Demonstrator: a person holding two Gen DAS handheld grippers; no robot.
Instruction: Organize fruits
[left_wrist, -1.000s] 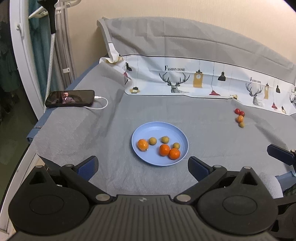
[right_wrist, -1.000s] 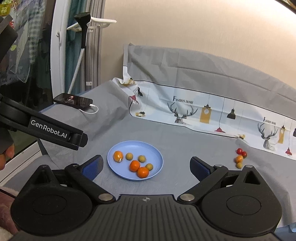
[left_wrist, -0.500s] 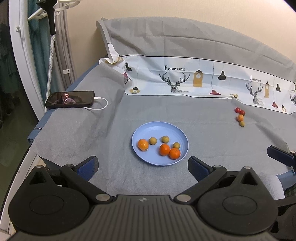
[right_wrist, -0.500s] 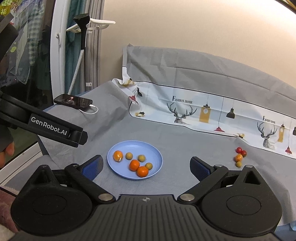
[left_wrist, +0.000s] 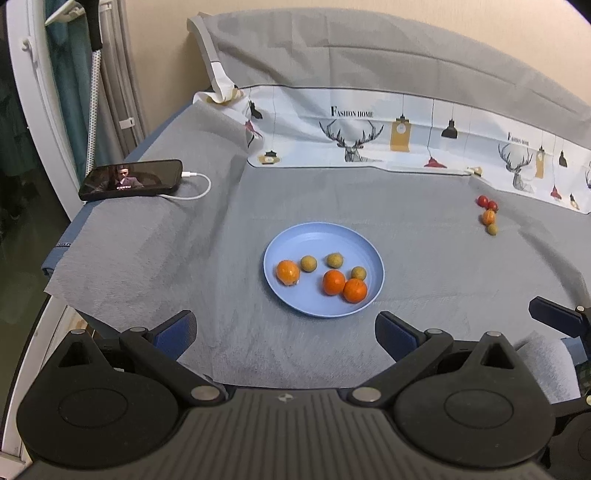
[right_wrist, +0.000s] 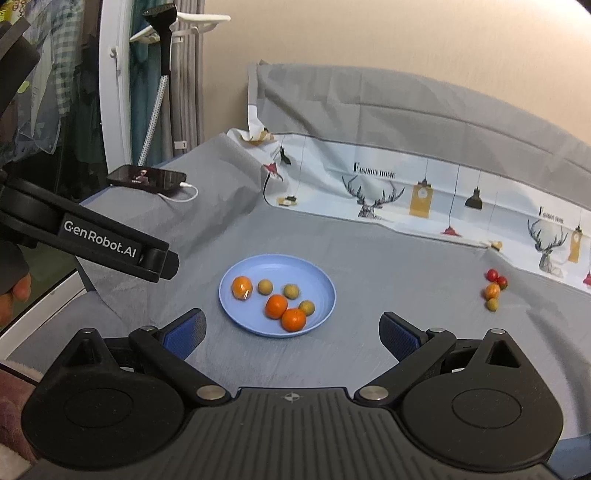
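The left gripper (left_wrist: 286, 330) has its blue-padded fingers spread wide apart and holds nothing, hanging above the near edge of the grey cloth (left_wrist: 424, 258) without touching it. The right gripper (right_wrist: 291, 332) is likewise wide apart and empty, raised over the cloth and pointed toward the blue plate (right_wrist: 317, 277). In the right wrist view the left gripper's black finger, marked GenRobot.AI, reaches in from the left, level and above the cloth, with part of the person's hand (right_wrist: 14, 299) behind it. The plate lies flat in the middle of the cloth and carries three oranges (left_wrist: 334, 282) and three small greenish-brown fruits (left_wrist: 335, 260), two of the oranges touching. Well apart, to the right near the printed border, lies a small cluster of loose fruits (left_wrist: 488, 217): two red, one orange, one greenish. A phone (left_wrist: 131, 180) on a white cable rests at the far left corner.
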